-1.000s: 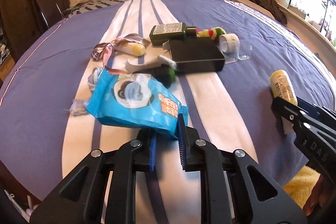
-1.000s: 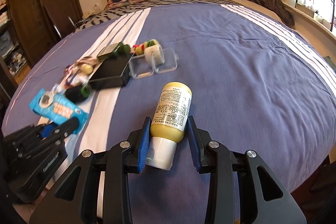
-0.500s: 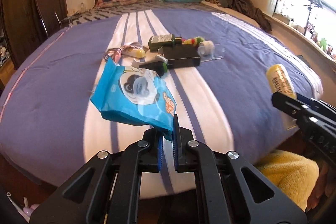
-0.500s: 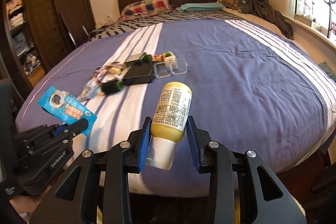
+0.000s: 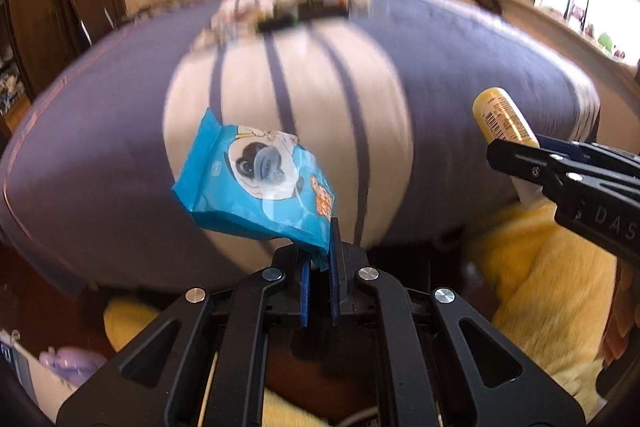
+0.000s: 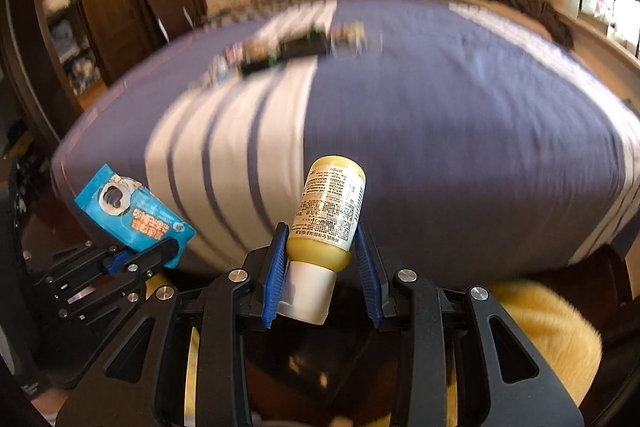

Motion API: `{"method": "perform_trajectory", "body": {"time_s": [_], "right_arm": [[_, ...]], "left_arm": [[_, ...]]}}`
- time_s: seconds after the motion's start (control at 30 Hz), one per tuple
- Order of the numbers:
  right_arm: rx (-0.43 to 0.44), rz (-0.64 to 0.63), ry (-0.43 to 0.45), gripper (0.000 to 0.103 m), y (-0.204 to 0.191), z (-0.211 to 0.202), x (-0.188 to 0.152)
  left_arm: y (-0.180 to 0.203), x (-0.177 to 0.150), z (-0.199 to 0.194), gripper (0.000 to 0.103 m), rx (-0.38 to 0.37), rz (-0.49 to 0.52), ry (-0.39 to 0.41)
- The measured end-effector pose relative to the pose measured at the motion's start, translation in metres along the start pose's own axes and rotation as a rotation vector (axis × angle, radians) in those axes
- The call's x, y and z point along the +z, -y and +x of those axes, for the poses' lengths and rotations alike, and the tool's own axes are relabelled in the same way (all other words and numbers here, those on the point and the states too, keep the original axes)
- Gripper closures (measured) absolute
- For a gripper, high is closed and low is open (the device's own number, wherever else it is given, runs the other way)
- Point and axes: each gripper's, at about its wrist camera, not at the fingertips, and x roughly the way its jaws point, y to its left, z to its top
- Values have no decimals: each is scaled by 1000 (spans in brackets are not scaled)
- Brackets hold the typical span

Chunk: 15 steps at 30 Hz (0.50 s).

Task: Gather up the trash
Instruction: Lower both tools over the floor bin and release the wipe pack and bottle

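Both grippers pulled back off the bed [image 5: 460, 39] since the earlier frame; clutter now far, blurred, upper centre. I've got the left gripper [image 5: 319, 259] fingers pinching a corner of the crinkly blue wipes pack [image 5: 260, 191], pack hanging mid-frame. Right gripper [image 6: 322, 259] fingers clamp the yellow bottle [image 6: 328, 211] near its white cap. Only the right view shows the label's small print.

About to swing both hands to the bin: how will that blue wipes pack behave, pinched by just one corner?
The blue wipes pack looks like soft film, so it will probably flop and swing. The left gripper pinches only its bottom corner seam, so a fast swing might let the glossy film slip. It holds its shape sticking out, so it seems light.
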Motion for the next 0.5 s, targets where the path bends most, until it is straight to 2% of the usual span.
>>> {"method": "perform_trajectory", "body": {"time_s": [0.13,0.23,0.5], "right_arm": [[-1,9,-127,68,3,34,-33],[6,-3,-214,68,3,60,-53],[32,6,-297,68,4,89,-65]], "left_arm": [[-2,-36,35,97,-25,-10,-124],[-2,-50,57,97,-52,-22,-209],[-4,-70,88,97,-78,-40,-322]]}}
